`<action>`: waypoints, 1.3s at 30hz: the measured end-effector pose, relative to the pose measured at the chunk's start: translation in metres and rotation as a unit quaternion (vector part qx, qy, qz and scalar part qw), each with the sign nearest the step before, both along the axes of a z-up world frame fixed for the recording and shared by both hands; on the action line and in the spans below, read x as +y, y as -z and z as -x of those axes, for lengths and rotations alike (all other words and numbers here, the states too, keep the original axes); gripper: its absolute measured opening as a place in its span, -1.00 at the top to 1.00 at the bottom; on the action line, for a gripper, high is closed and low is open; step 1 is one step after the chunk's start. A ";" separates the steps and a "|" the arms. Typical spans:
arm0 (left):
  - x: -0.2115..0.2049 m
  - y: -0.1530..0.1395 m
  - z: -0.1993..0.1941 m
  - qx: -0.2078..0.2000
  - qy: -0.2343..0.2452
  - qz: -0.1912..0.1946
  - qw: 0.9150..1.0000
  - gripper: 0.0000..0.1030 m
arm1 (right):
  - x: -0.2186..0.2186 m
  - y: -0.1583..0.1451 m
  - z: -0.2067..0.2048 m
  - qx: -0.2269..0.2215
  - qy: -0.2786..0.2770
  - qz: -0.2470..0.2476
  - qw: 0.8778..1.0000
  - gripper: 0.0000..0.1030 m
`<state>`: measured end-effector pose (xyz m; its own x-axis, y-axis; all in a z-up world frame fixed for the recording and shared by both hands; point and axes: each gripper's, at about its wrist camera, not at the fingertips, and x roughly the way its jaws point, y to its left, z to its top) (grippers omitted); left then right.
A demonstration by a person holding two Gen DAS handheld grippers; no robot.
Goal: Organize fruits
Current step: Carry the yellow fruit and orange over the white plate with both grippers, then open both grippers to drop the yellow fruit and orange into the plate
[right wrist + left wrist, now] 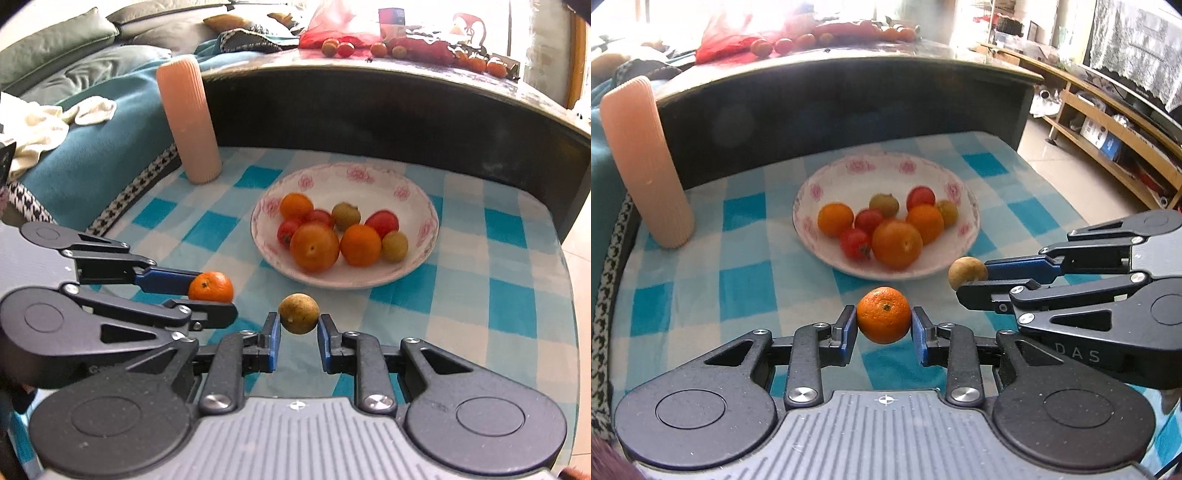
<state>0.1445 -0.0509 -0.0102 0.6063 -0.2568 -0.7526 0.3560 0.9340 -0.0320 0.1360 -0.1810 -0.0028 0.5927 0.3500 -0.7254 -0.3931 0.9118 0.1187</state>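
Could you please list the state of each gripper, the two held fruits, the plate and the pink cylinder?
left gripper: shut on the small orange.
right gripper: shut on the brown-green fruit.
plate: on the checked cloth, holding oranges, tomatoes and greenish fruits.
pink cylinder: upright, beside the plate, apart from it.

Glossy, seemingly ceramic bowl (960,254); matt checked cloth (746,288); ribbed matt cylinder (646,158).

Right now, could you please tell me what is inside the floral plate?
The floral plate holds three oranges, three red tomatoes and two greenish-brown fruits, piled touching. Anything beneath the pile is hidden.
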 end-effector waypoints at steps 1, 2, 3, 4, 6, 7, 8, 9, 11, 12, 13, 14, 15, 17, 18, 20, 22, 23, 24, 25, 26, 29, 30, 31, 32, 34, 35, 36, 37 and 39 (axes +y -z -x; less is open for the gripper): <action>-0.001 -0.001 -0.004 -0.001 -0.002 0.001 1.000 0.24 | 0.000 -0.001 -0.002 -0.002 0.002 0.001 1.000 0.25; -0.001 -0.002 -0.008 -0.003 -0.003 0.000 1.000 0.24 | -0.001 -0.002 -0.005 -0.005 0.005 0.000 1.000 0.25; -0.002 -0.003 -0.013 -0.006 -0.005 0.000 1.000 0.24 | -0.002 -0.003 -0.009 -0.006 0.009 -0.001 1.000 0.25; -0.003 -0.003 -0.017 -0.006 -0.007 0.001 1.000 0.24 | -0.003 -0.003 -0.013 -0.006 0.013 -0.003 1.000 0.25; -0.004 -0.003 -0.027 -0.005 -0.012 0.005 1.000 0.24 | -0.005 -0.004 -0.022 -0.010 0.021 -0.005 1.000 0.25; -0.005 -0.003 -0.030 -0.006 -0.013 0.005 1.000 0.25 | -0.005 -0.004 -0.027 -0.010 0.026 -0.005 1.000 0.25; -0.006 -0.003 -0.034 -0.007 -0.014 0.004 1.000 0.27 | -0.006 -0.004 -0.032 -0.011 0.031 -0.006 0.999 0.25; -0.007 -0.003 -0.037 -0.009 -0.015 0.002 1.000 0.27 | -0.007 -0.004 -0.036 -0.011 0.035 -0.007 0.999 0.25; -0.008 -0.004 -0.043 -0.012 -0.016 0.001 1.000 0.27 | -0.008 -0.003 -0.044 -0.013 0.042 -0.006 0.999 0.25; -0.008 -0.005 -0.046 -0.013 -0.018 0.002 1.000 0.27 | -0.009 -0.003 -0.047 -0.014 0.044 -0.004 0.999 0.25; -0.009 -0.006 -0.048 -0.015 -0.019 0.001 1.000 0.27 | -0.009 -0.003 -0.051 -0.016 0.047 -0.003 0.999 0.25; -0.009 -0.006 -0.051 -0.017 -0.021 0.001 1.000 0.27 | -0.009 -0.003 -0.054 -0.017 0.049 -0.002 0.999 0.25; -0.009 -0.007 -0.054 -0.018 -0.023 0.002 1.000 0.27 | -0.010 -0.004 -0.058 -0.018 0.051 -0.001 0.999 0.25; -0.008 -0.008 -0.059 -0.020 -0.026 0.002 0.999 0.27 | -0.009 -0.006 -0.064 -0.022 0.054 0.001 0.998 0.25; -0.009 -0.008 -0.062 -0.020 -0.027 0.002 0.999 0.27 | -0.009 -0.006 -0.067 -0.024 0.056 0.002 0.998 0.25; -0.010 -0.007 -0.066 -0.020 -0.028 0.001 0.999 0.27 | -0.008 -0.008 -0.073 -0.028 0.058 0.004 0.998 0.25; -0.011 -0.005 -0.070 -0.018 -0.028 0.000 0.999 0.27 | -0.008 -0.007 -0.078 -0.030 0.061 0.005 0.998 0.25; -0.011 -0.004 -0.071 -0.018 -0.028 0.000 0.999 0.26 | -0.008 -0.007 -0.081 -0.029 0.063 0.005 0.998 0.25; -0.012 -0.003 -0.072 -0.017 -0.028 -0.001 0.999 0.26 | -0.008 -0.006 -0.083 -0.029 0.064 0.006 0.998 0.25; -0.013 -0.002 -0.073 -0.016 -0.028 -0.001 0.999 0.26 | -0.009 -0.005 -0.085 -0.028 0.066 0.007 0.997 0.24; -0.013 -0.001 -0.073 -0.015 -0.027 -0.001 1.000 0.26 | -0.009 -0.003 -0.087 -0.028 0.066 0.008 0.997 0.24; -0.015 0.000 -0.075 -0.018 -0.027 -0.004 0.999 0.25 | -0.010 0.000 -0.093 -0.027 0.068 0.012 0.997 0.23; -0.015 0.000 -0.075 -0.018 -0.028 -0.004 0.999 0.25 | -0.010 0.001 -0.094 -0.029 0.068 0.013 0.997 0.23; -0.015 0.000 -0.076 -0.017 -0.028 -0.003 0.999 0.23 | -0.010 0.001 -0.096 -0.030 0.069 0.014 0.997 0.23; -0.014 0.000 -0.077 -0.018 -0.030 -0.003 0.999 0.20 | -0.010 0.001 -0.097 -0.029 0.069 0.013 0.997 0.23; -0.014 0.000 -0.077 -0.019 -0.032 -0.006 0.999 0.19 | -0.011 0.001 -0.099 -0.030 0.070 0.011 0.997 0.23; -0.014 0.000 -0.077 -0.019 -0.033 -0.006 0.999 0.17 | -0.011 0.002 -0.100 -0.031 0.070 0.011 0.997 0.23; -0.014 0.000 -0.077 -0.019 -0.034 -0.008 0.999 0.16 | -0.011 0.002 -0.100 -0.031 0.071 0.011 0.997 0.23; -0.014 0.000 -0.077 -0.020 -0.035 -0.009 0.999 0.16 | -0.011 0.002 -0.101 -0.031 0.071 0.010 0.997 0.23; -0.013 -0.001 -0.076 -0.021 -0.037 -0.009 0.999 0.14 | -0.011 0.003 -0.100 -0.031 0.071 0.010 0.997 0.23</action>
<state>0.2206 -0.0640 -0.0089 0.6543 -0.1977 -0.7300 0.2875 0.9578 -0.0017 0.2362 -0.1918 -0.0054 0.6797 0.2445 -0.6915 -0.2652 0.9609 0.0791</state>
